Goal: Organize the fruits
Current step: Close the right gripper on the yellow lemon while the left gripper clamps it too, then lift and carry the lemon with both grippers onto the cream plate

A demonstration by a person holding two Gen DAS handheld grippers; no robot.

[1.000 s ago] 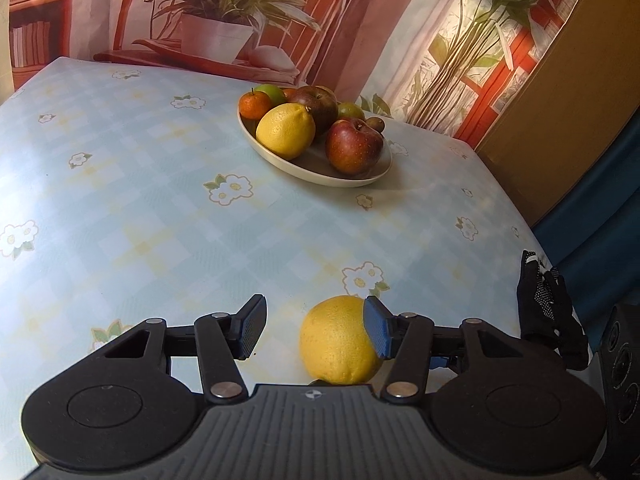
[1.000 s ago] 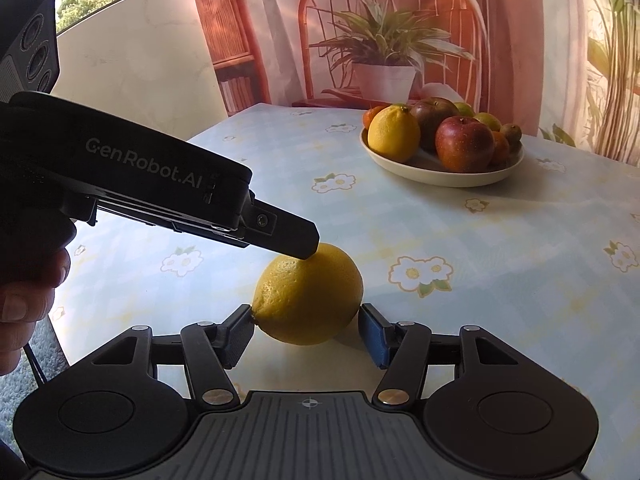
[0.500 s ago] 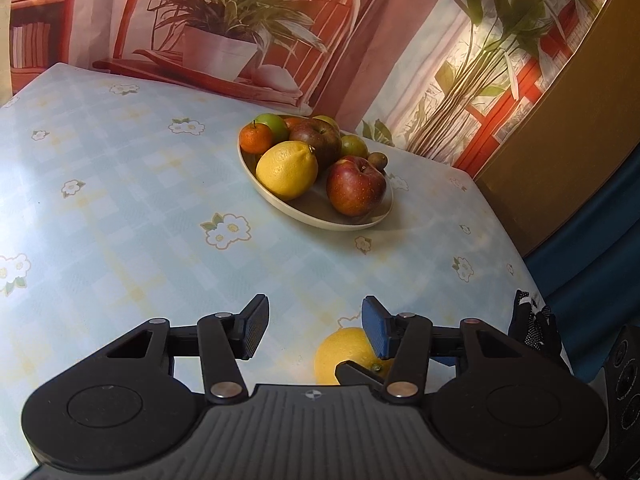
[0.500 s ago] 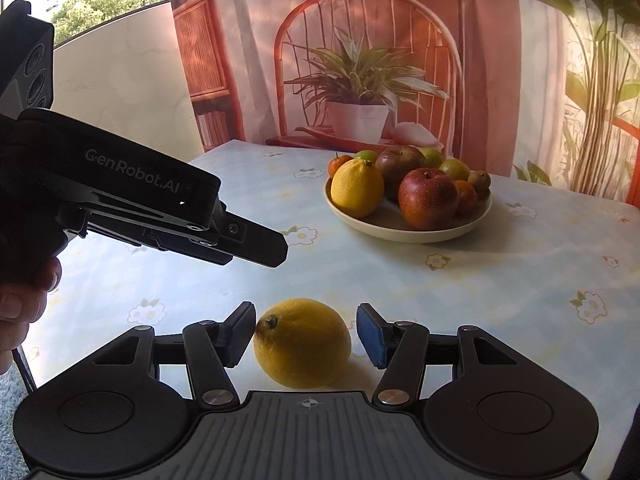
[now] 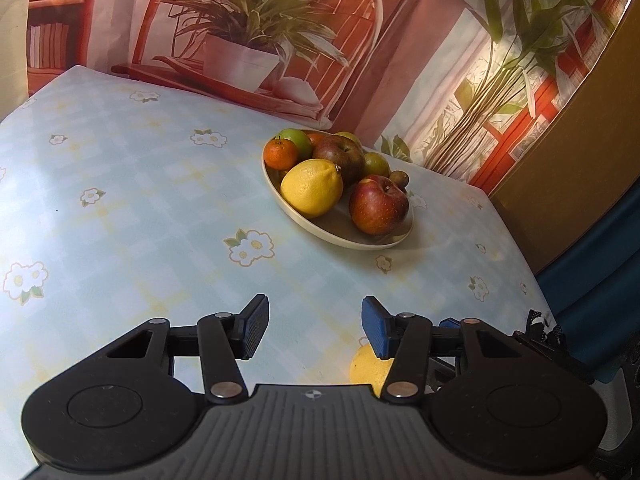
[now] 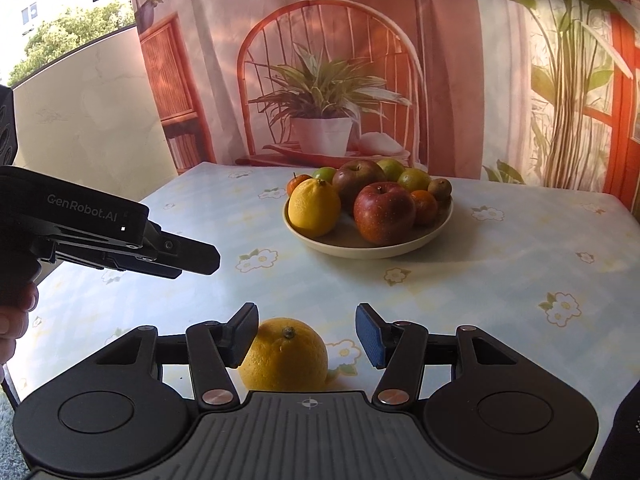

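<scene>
Pale-blue floral tablecloth (image 6: pixel 520 272). Cream fruit bowl (image 6: pixel 400 249) far side: lemon, apples, mandarins, limes. Loose lemon (image 6: pixel 285 356) sits near the bowl, on the cloth. Right gripper (image 6: pixel 307 334) part open, straddling it, pads clear. Left gripper (image 5: pixel 315 326) part open, empty.

Brand text: "GenRobot.AI", pale letters, one line.
Carrier: black side housing of the left gripper (image 6: pixel 192 258), seen in the right wrist view.
Legibility: clear, complete.
Left wrist view: no readable text.
Other markings: none readable on the fruit or the tablecloth (image 6: pixel 500 272).
</scene>
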